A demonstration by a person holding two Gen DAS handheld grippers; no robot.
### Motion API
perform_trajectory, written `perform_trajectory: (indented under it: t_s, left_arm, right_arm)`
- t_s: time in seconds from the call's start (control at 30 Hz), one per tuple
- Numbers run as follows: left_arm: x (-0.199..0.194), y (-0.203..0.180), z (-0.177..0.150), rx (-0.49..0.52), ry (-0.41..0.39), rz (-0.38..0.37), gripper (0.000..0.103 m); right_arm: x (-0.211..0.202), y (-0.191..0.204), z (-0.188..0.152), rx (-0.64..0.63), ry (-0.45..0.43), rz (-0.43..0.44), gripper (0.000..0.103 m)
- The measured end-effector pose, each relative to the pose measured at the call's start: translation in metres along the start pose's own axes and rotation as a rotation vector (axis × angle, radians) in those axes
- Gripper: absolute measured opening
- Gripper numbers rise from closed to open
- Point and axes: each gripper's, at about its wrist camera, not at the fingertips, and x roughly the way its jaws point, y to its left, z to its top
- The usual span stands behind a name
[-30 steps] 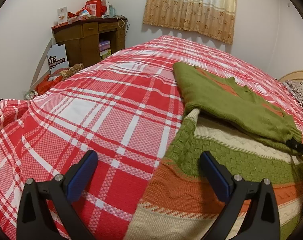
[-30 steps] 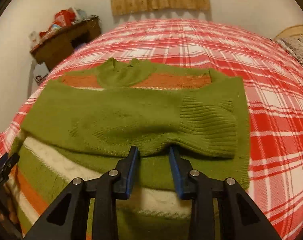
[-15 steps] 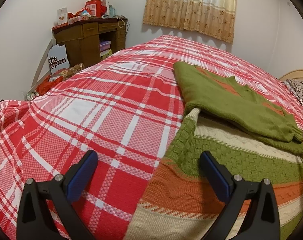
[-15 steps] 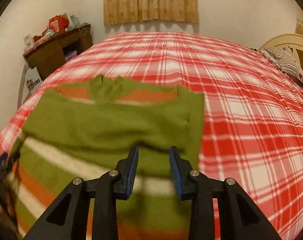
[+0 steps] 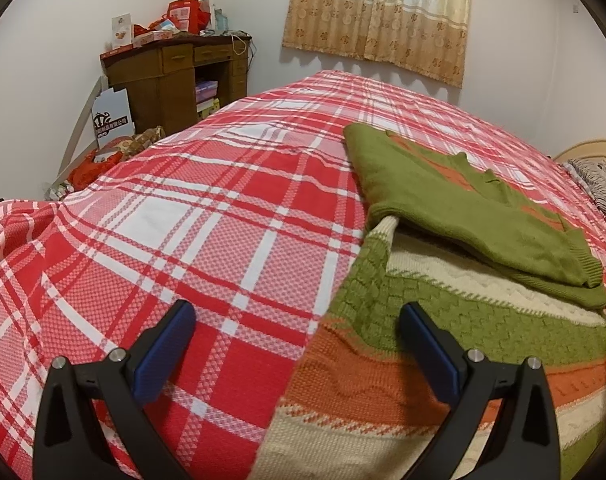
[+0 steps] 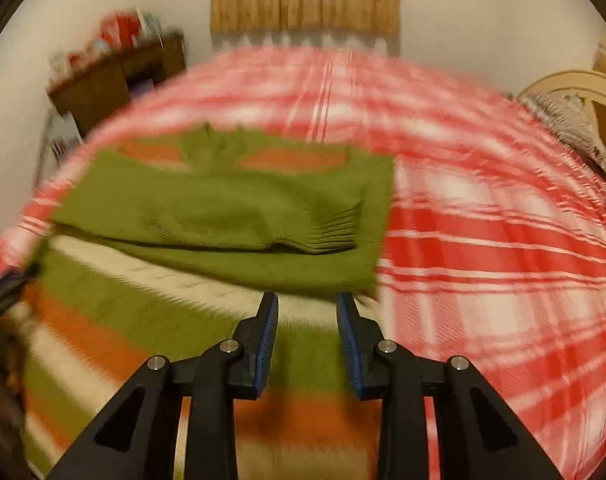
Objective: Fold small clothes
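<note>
A knit sweater (image 5: 455,320) with green, cream and orange stripes lies flat on the red plaid bedspread (image 5: 183,220). Its plain green sleeves (image 5: 443,216) are folded across the chest. My left gripper (image 5: 295,312) hangs wide open over the sweater's left edge, one finger above the bedspread and one above the knit, with nothing between them. In the blurred right wrist view, my right gripper (image 6: 307,300) hovers above the sweater (image 6: 143,312), just short of the folded sleeves (image 6: 223,208). Its jaws stand a little apart, and nothing is between them.
A wooden desk (image 5: 175,72) piled with boxes stands in the far left corner, with bags and clutter (image 5: 103,160) on the floor beside it. A curtain (image 5: 379,12) hangs on the back wall. A pillow (image 5: 595,176) and a headboard lie at the right edge.
My right gripper has drawn back and up from the folded sleeve cuff, and its tip has left the left wrist view. The sleeve lies flat. The left gripper has not moved.
</note>
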Motion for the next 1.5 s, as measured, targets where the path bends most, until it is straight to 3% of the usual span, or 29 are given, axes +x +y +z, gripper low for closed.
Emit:
perform_trajectory:
  t_s: [0.07,0.13,0.17,0.27,0.37,0.5,0.63,0.7,0.77,0.83,0.97,1.07,1.1,1.13,1.2,1.23,1.33,1.4,1.43,1.5]
  left_arm:
    - [0.001,-0.002,0.000,0.017,0.011,0.002,0.103]
    - [0.000,-0.003,0.000,0.045,0.028,0.003,0.103]
    - [-0.001,-0.005,-0.001,0.077,0.045,-0.001,0.103]
    - [-0.019,-0.004,-0.014,0.163,0.069,-0.059,0.103]
    - [-0.049,0.009,-0.038,0.209,0.100,-0.128,0.103]
    - [-0.100,0.028,-0.068,0.292,0.080,-0.176,0.103]
    - [-0.134,0.044,-0.085,0.297,0.093,-0.256,0.103]
    - [-0.137,0.050,-0.091,0.286,0.113,-0.262,0.099]
    - [-0.136,0.051,-0.100,0.296,0.136,-0.251,0.084]
    - [-0.133,0.053,-0.111,0.303,0.174,-0.247,0.081]
    - [-0.130,0.060,-0.136,0.268,0.282,-0.316,0.076]
    - [-0.141,0.051,-0.153,0.341,0.261,-0.310,0.076]
    - [-0.141,0.048,-0.155,0.355,0.263,-0.312,0.076]
    - [-0.141,0.046,-0.154,0.359,0.263,-0.316,0.074]
    - [-0.140,0.044,-0.150,0.335,0.269,-0.347,0.061]
    - [-0.139,0.045,-0.147,0.317,0.276,-0.364,0.053]
    - [-0.136,0.049,-0.143,0.267,0.285,-0.388,0.046]
    - [-0.135,0.053,-0.142,0.254,0.277,-0.372,0.027]
    - [-0.136,0.054,-0.140,0.257,0.276,-0.367,0.012]
    - [-0.136,0.054,-0.138,0.237,0.299,-0.417,0.011]
  right_arm:
    - [-0.043,-0.011,-0.012,0.026,-0.069,0.020,0.036]
    - [-0.094,-0.021,-0.031,0.042,-0.121,0.045,0.057]
    - [-0.106,-0.024,-0.038,0.043,-0.130,0.051,0.061]
    - [-0.154,-0.028,-0.073,0.031,-0.164,0.058,0.062]
    - [-0.180,-0.029,-0.112,0.013,-0.132,0.078,0.062]
    - [-0.175,-0.032,-0.162,0.064,-0.030,0.139,0.062]
    - [-0.149,-0.026,-0.195,0.114,0.036,0.179,0.062]
    - [-0.137,-0.022,-0.200,0.137,0.040,0.198,0.062]
    - [-0.131,-0.019,-0.204,0.148,0.051,0.211,0.062]
    - [-0.123,-0.015,-0.208,0.142,0.082,0.207,0.062]
    - [-0.115,-0.009,-0.220,0.134,0.124,0.204,0.062]
    - [-0.113,0.000,-0.223,0.098,0.132,0.185,0.062]
    - [-0.113,0.003,-0.223,0.085,0.135,0.183,0.055]
    - [-0.113,0.006,-0.223,0.074,0.146,0.185,0.036]
    - [-0.109,0.010,-0.224,0.057,0.175,0.171,0.015]
    - [-0.107,0.012,-0.225,0.058,0.194,0.171,0.015]
    - [-0.106,0.008,-0.228,0.083,0.192,0.180,0.015]
    - [-0.102,0.002,-0.229,0.124,0.200,0.205,0.015]
    - [-0.103,0.001,-0.228,0.128,0.201,0.210,0.015]
    - [-0.106,0.003,-0.225,0.118,0.205,0.224,0.010]
